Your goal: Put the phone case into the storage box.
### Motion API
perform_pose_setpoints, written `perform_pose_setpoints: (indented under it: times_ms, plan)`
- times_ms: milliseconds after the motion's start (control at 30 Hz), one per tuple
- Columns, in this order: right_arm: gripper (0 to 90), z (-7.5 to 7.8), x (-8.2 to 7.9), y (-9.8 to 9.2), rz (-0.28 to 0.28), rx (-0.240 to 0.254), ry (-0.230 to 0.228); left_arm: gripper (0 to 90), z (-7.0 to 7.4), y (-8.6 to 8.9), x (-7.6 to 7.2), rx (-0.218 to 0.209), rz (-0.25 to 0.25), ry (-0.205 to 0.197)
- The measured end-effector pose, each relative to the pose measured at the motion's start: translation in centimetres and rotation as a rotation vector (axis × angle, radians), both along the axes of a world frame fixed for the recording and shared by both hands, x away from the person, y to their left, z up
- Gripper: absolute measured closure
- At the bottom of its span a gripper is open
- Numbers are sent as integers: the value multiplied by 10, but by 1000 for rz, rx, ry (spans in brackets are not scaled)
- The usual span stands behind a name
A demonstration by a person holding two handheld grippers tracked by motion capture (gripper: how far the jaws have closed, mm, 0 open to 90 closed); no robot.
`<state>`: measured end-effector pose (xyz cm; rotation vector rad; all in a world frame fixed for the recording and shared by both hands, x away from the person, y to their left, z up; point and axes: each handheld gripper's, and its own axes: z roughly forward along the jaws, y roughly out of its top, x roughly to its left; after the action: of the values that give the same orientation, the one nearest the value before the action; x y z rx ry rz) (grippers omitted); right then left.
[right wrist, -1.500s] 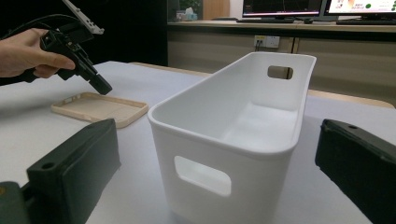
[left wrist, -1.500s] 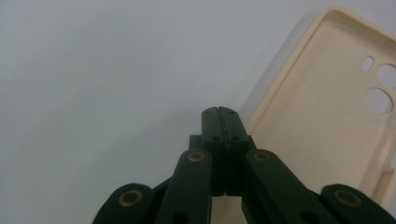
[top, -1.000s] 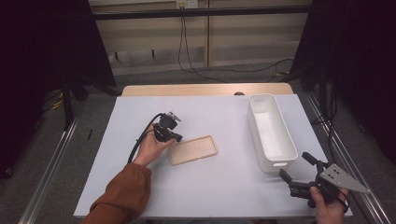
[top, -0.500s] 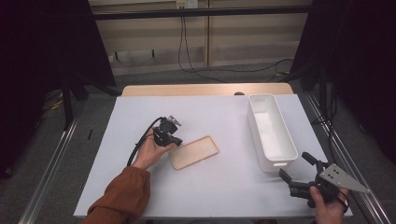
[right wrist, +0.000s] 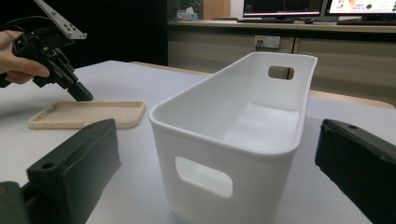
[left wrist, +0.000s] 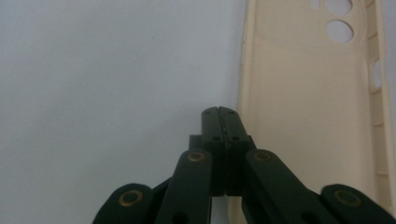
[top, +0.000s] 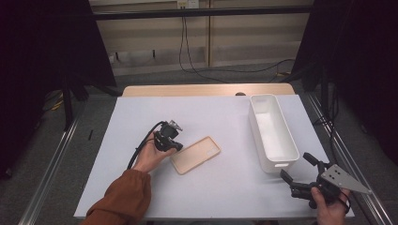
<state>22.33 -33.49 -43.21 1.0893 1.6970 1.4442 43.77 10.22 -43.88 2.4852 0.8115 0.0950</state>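
While your left gripper rests at the near-left edge of the beige phone case, its jaws are pressed fully together with nothing between them; the left gripper view shows the closed tips just beside the case's long raised rim, over the white table cover. Whether the tips touch the rim, you cannot tell from these views.

The phone case lies flat, inner side up, near the middle of the table, a little left of centre. Its round camera cut-outs sit at its far end in the left gripper view. No brand, logo or lettering can be read on the case.

Your right gripper sits at the near-right corner of the table, well apart from the case, with its jaws spread wide and empty. In the right gripper view its two black jaws stand on either side of the white plastic bin, which is close in front but not between the pads.

That bin stands upright on the right side of the table, with handle slots in its end walls, and carries no label.

At the far right of the right gripper view, monitors show writing too small to read. A wall socket sits below them.
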Motion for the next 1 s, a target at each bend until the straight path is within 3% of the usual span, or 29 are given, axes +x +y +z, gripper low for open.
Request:
perform_pose_setpoints:
  times_ms: [233,1000]
  plan:
    - [0,0,0,0,1,1,1,900,2,-1,-6,22,-21,4]
    - [0,0,1,0,1,-4,2,900,-2,6,-24,-54,-13,17]
